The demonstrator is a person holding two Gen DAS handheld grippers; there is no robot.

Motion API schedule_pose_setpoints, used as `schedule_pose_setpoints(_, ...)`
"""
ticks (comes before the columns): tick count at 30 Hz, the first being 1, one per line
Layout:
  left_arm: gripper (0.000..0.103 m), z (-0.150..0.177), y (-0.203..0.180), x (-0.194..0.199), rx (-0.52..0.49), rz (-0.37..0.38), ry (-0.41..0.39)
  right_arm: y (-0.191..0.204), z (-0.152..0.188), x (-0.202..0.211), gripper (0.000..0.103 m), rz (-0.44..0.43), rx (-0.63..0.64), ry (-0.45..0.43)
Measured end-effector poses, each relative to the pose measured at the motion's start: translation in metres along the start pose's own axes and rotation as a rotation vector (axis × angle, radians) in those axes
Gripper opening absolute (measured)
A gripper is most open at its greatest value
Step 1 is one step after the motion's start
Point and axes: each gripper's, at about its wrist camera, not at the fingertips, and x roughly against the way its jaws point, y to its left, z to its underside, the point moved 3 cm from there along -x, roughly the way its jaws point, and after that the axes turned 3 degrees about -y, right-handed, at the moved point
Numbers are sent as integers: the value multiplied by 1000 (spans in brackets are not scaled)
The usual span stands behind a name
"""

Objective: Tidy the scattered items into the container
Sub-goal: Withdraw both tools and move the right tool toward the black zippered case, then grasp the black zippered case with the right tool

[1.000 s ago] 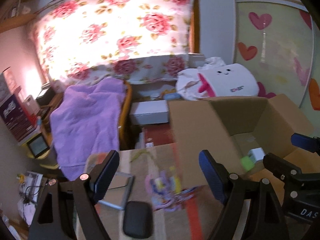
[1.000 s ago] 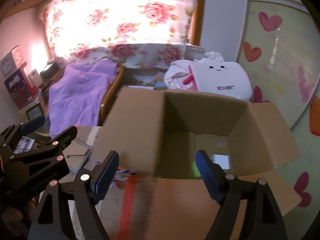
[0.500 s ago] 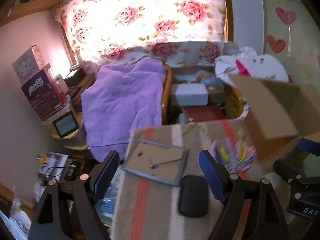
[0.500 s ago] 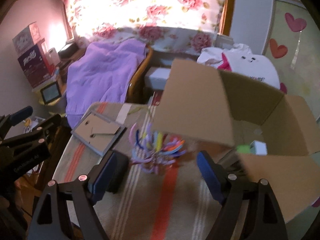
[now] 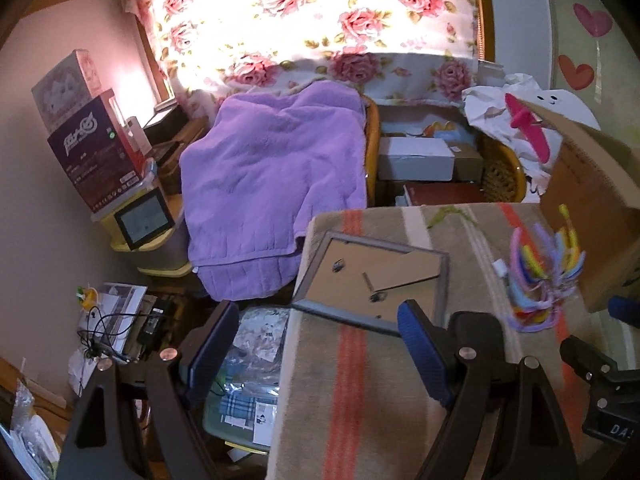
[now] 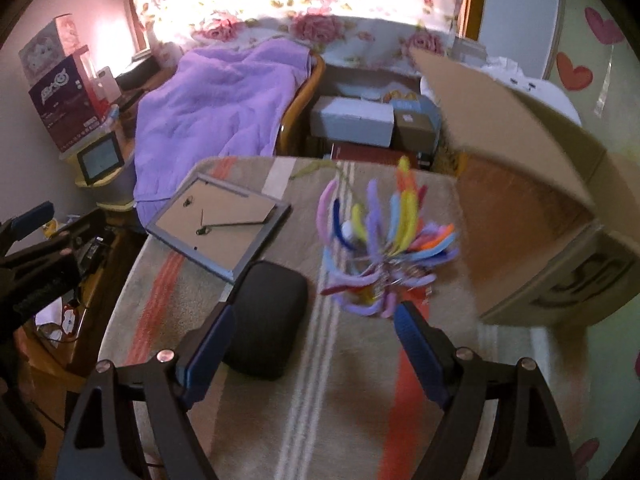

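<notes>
Both hand-held grippers hang over a striped cloth-covered surface, each with its jaws spread wide and nothing between them. The left hand-held gripper sits above the surface's left edge, its left finger out over the cluttered floor and its right finger over the near corner of a grey picture frame. The frame lies face down, its cardboard back and folded stand showing, at the far left of the surface; in the right wrist view the picture frame has one corner just beside a black pouch.

The right hand-held gripper hovers low over the middle of the surface. Its left finger overlaps the near edge of the black pouch, which lies flat on the cloth. Its right finger stands just short of a bundle of coloured pipe cleaners, a fan of purple, yellow, blue, orange and pink stems spreading outward from a tangled centre. The picture is blurred here, so I cannot tell whether the finger touches the bundle.

The cardboard box stands at the right of the surface, just beside the bundle, with one flap raised toward the window. From the left wrist view the pipe cleaners lie against the foot of the cardboard box. A purple blanket drapes a chair beyond the surface, under a rose-patterned curtain.
</notes>
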Motion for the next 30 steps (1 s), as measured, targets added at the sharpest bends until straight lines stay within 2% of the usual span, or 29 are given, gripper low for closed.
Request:
schedule_pose_setpoints(14, 85, 33, 37, -60, 42, 7, 38, 39, 32, -88, 85, 70, -72, 102)
schedule_pose_setpoints(18, 85, 36, 43, -69, 43, 0, 39, 44, 35, -99, 85, 72, -114, 106)
schedule_pose_setpoints(27, 85, 37, 39, -73, 37, 19, 34, 54, 33, -106, 85, 83, -115, 111)
schedule_pose_setpoints(30, 85, 36, 34, -76, 34, 36, 38, 61, 33, -115, 89, 89, -91, 138)
